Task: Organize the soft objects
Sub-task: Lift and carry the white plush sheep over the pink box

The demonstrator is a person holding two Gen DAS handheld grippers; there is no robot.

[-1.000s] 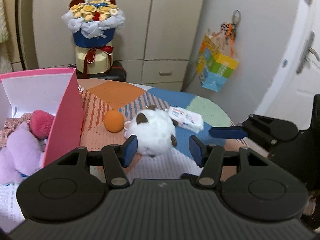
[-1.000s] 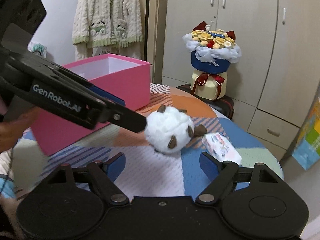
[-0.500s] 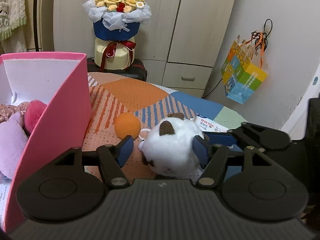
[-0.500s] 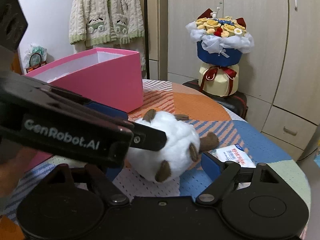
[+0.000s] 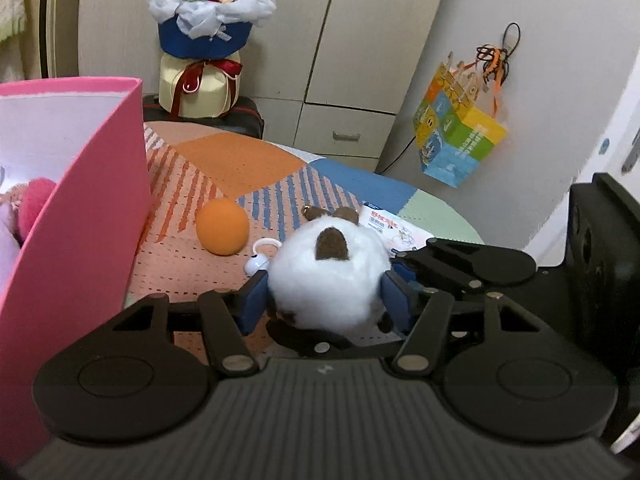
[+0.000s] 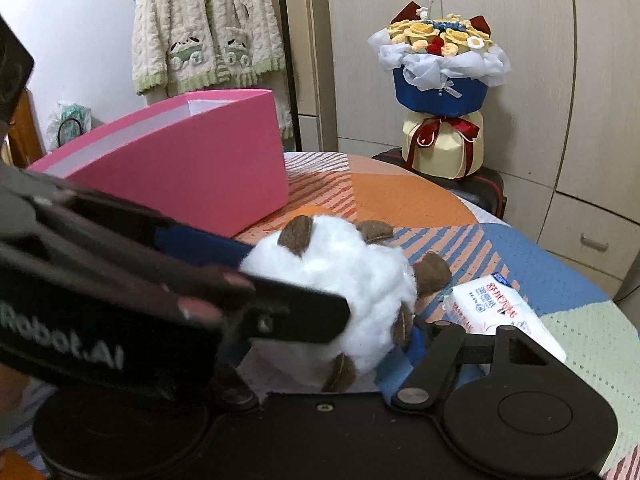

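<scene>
A white fluffy plush (image 5: 328,276) with brown patches sits on the patchwork tablecloth (image 5: 240,160). My left gripper (image 5: 325,300) has its blue pads against the plush's two sides, and its jaws are closing. My right gripper (image 6: 324,352) reaches the same plush (image 6: 340,280) from the right. Its jaws are closing too: one blue pad presses the plush's right side, while the other finger is hidden behind the left gripper's fingers (image 6: 296,312). An orange ball (image 5: 222,232) lies left of the plush. The open pink box (image 5: 92,216) at the left holds pink and lilac plush toys (image 5: 34,204).
A tissue pack (image 5: 396,228) lies just behind the plush. A small white ring-shaped item (image 5: 260,258) rests beside the ball. A flower bouquet (image 5: 204,28) stands beyond the table's far edge. A colourful paper bag (image 5: 456,140) hangs on the right wall.
Both grippers have moved forward and down onto the white plush. It lay ahead of the pads a second ago and now sits between them. The right gripper's fingers have narrowed.
</scene>
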